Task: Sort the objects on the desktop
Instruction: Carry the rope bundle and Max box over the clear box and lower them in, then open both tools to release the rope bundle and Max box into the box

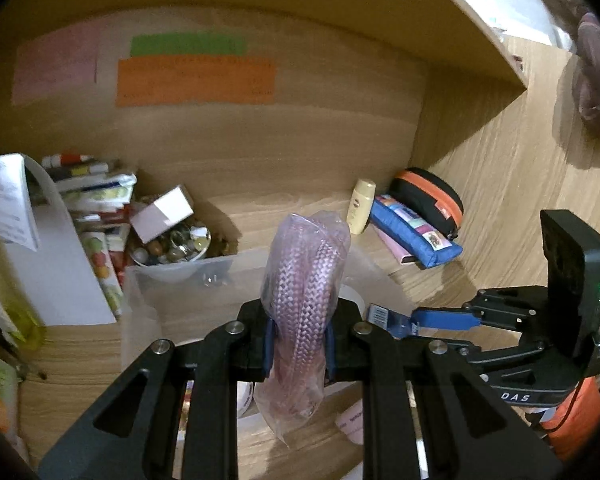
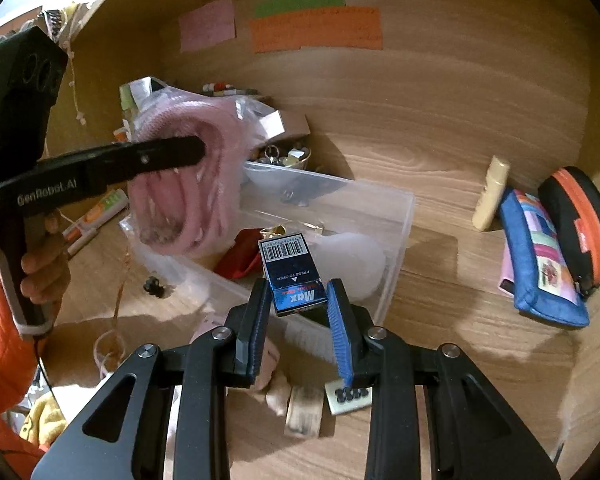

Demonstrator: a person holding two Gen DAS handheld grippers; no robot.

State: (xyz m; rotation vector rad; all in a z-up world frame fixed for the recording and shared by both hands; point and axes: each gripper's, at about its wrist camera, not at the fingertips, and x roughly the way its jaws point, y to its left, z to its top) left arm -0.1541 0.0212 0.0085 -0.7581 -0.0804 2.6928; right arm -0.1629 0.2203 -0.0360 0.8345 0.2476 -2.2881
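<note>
Left wrist: bagged cable (image 1: pixel 300 292) clamped between tool (image 1: pixel 299 344) pads.

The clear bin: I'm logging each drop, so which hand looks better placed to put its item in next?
Probably right: its gripper holds the small blue box low over the clear bin, while the left gripper holds the bagged pink cable higher.

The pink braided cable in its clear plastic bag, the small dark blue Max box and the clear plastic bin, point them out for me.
pink braided cable in its clear plastic bag (image 1: pixel 306 276), left wrist view, braided middle.
small dark blue Max box (image 2: pixel 294 276), right wrist view, top face.
clear plastic bin (image 2: pixel 400 216), right wrist view, right wall.
</note>
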